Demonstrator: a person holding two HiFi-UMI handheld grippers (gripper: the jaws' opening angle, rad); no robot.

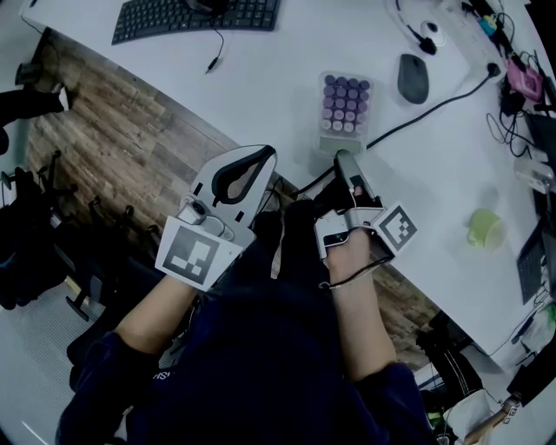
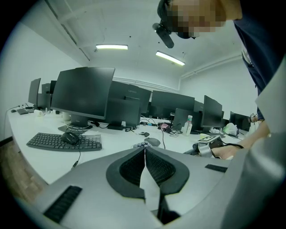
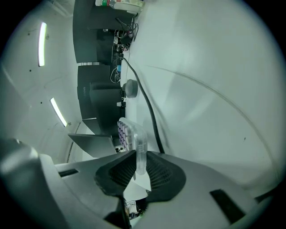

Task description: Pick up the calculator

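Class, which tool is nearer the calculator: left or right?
Right. The right tool grips the calculator at its near edge; the left tool is apart, off to its left.

1. The calculator [image 1: 345,109] is straight ahead of the right gripper [image 1: 345,158], its near edge clamped between that gripper's jaws.
2. The mouse [image 1: 413,78] lies on the desk [image 1: 278,78], ahead and to the right of that gripper, beyond the calculator.
3. The cable [image 1: 426,113] runs from beside that gripper away to its right.
4. The cup [image 1: 485,229] stands well apart on its right.
5. The left gripper [image 1: 261,154] is just beside it on the left; the keyboard [image 1: 195,17] lies well ahead of the left gripper.
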